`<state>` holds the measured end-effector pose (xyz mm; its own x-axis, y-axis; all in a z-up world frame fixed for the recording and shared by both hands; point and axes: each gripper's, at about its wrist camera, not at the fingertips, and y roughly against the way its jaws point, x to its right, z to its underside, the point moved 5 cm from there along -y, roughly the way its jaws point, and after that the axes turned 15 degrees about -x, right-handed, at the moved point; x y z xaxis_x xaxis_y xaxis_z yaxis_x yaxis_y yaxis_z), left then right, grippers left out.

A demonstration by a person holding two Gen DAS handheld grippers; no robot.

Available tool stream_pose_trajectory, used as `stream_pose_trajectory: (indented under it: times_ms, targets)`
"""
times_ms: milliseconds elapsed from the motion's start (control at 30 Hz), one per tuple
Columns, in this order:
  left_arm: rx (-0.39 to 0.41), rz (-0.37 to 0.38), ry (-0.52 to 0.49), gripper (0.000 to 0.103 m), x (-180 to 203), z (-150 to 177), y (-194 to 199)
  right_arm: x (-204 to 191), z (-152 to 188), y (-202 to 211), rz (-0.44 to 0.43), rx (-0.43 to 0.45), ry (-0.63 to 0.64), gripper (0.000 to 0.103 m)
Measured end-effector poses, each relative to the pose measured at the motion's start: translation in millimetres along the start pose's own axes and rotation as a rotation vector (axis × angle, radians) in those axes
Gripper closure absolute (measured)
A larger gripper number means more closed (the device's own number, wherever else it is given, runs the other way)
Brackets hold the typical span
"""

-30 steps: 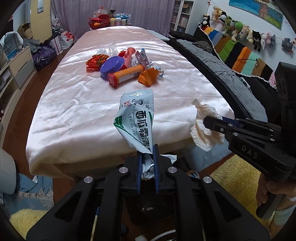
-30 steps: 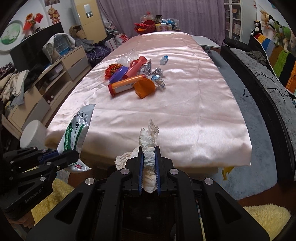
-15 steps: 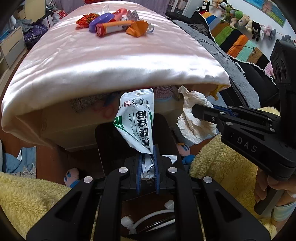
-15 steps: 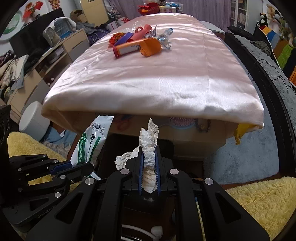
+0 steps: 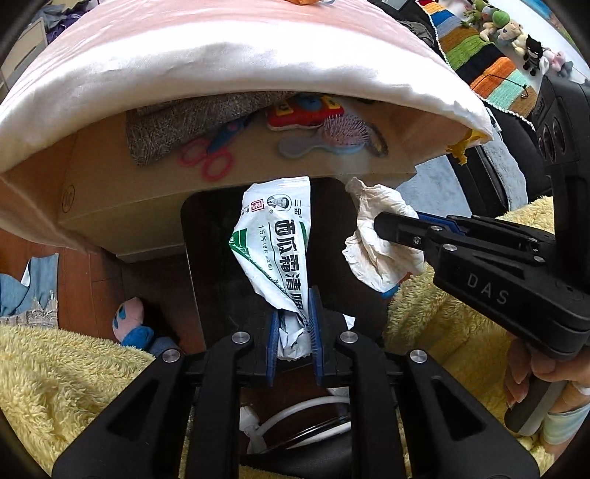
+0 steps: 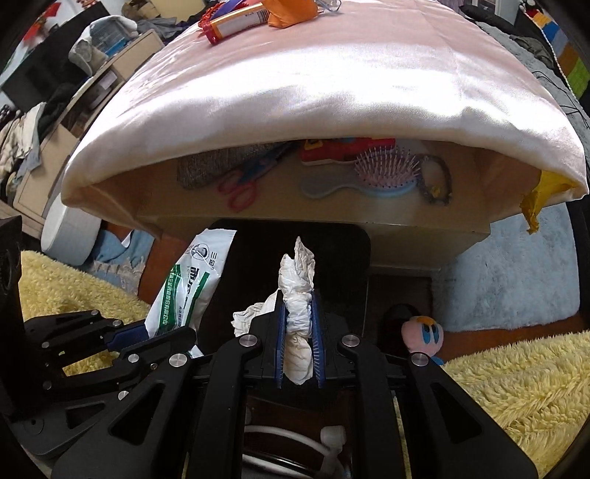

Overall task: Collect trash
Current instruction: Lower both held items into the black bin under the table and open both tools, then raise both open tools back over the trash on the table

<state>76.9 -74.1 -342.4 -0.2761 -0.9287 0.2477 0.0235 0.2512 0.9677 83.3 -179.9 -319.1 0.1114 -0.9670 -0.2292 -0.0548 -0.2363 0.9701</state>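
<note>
My left gripper is shut on a white and green lozenge wrapper, which also shows in the right wrist view. My right gripper is shut on a crumpled white tissue; the tissue also shows in the left wrist view. Both grippers hang side by side below the table's front edge, over a dark bin opening with a white-rimmed bag. More trash, an orange tube and an orange wrapper, lies far back on the pink tablecloth.
A cardboard shelf under the cloth holds pink scissors, a hairbrush, a red toy and grey fabric. A yellow fluffy rug lies on both sides. A pink plush toy sits on the floor.
Both grippers have dropped from above the tabletop to below its front edge, toward the bin, each still holding its piece of trash.
</note>
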Motion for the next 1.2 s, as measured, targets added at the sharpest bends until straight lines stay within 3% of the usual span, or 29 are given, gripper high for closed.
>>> stream_pose_trajectory:
  times_ms: [133, 233, 367, 467, 600, 733, 833, 1000, 1067, 1200]
  targets:
    - [-0.007, 0.0, 0.001, 0.087, -1.9, -0.3, -4.0, -2.4, -4.4, -3.0, -0.016, -0.007, 0.0, 0.086]
    - [-0.012, 0.001, 0.004, 0.084, -3.8, -0.7, -6.1, -3.3, -5.9, -3.3, -0.022, -0.007, 0.001, 0.074]
    - [-0.011, 0.002, 0.013, 0.08, -7.7, -2.7, -6.5, -2.3, -8.1, -1.5, -0.021, -0.003, -0.011, 0.068]
    - [-0.008, -0.012, 0.015, 0.072, -9.7, -4.2, -5.3, 1.0, -10.3, 2.0, -0.023, 0.009, -0.025, 0.054]
    - [0.0, -0.027, 0.02, 0.06, -12.3, -5.1, -2.5, 4.8, -13.4, 7.1, -0.029, 0.025, -0.035, 0.046]
    - [0.027, -0.065, 0.009, 0.04, -13.6, -5.8, 6.5, 9.7, -15.8, 17.7, -0.024, 0.055, -0.046, 0.037]
    - [0.056, -0.086, -0.001, 0.026, -12.6, -7.0, 18.4, 13.0, -18.5, 31.5, -0.014, 0.091, -0.055, 0.032]
    - [0.158, -0.122, 0.017, 0.011, -14.4, -13.4, 57.6, 21.0, -24.9, 61.6, 0.013, 0.168, -0.077, 0.015]
    - [0.21, -0.136, 0.021, 0.008, -15.6, -16.5, 76.9, 24.3, -29.1, 75.5, 0.022, 0.204, -0.091, 0.008]
    - [0.288, -0.164, 0.032, 0.008, -19.1, -25.9, 110.6, 28.9, -40.4, 97.6, 0.013, 0.254, -0.093, 0.007]
